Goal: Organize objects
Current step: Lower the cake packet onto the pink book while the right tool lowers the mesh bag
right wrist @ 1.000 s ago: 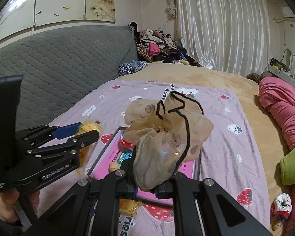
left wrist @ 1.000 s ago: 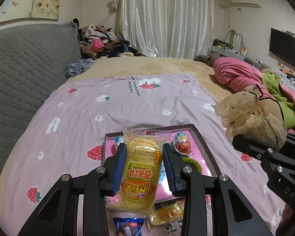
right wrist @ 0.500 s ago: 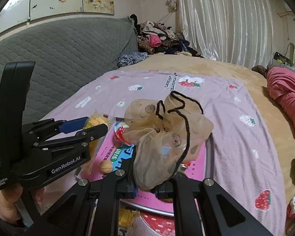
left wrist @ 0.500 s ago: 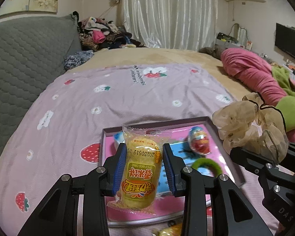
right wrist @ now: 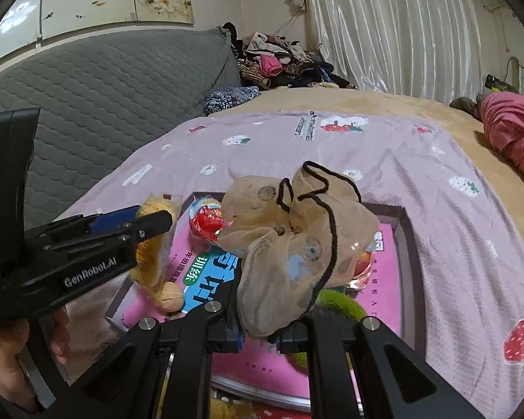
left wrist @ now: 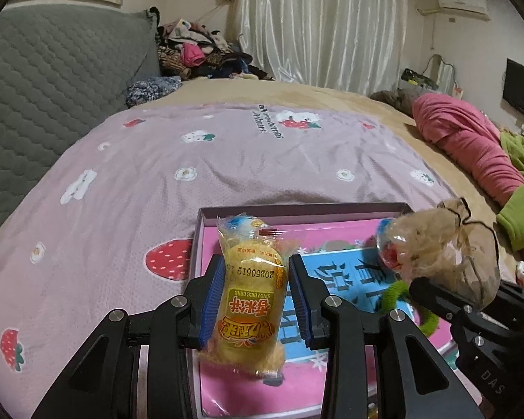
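My left gripper (left wrist: 255, 296) is shut on a yellow rice-cake snack packet (left wrist: 251, 300) and holds it over the left part of a shallow pink tray (left wrist: 332, 209) on the bed. The packet and left gripper also show in the right wrist view (right wrist: 153, 244). My right gripper (right wrist: 258, 335) is shut on a sheer beige scrunchie (right wrist: 297, 241) with black trim, above the tray (right wrist: 407, 244). The scrunchie also shows in the left wrist view (left wrist: 443, 248). In the tray lie a red and blue egg toy (right wrist: 208, 221), a walnut (right wrist: 169, 300) and a green hair tie (right wrist: 342, 305).
The tray rests on a lilac strawberry-print blanket (left wrist: 227, 160). A grey quilted headboard (left wrist: 45, 80) stands at the left. A pile of clothes (left wrist: 199, 52) lies at the far end, a pink quilt (left wrist: 468, 143) at the right. A small wrapped snack (right wrist: 227, 405) lies by the tray's near edge.
Both grippers have moved forward and down over the tray with their loads still held. The tray now fills more of both views.
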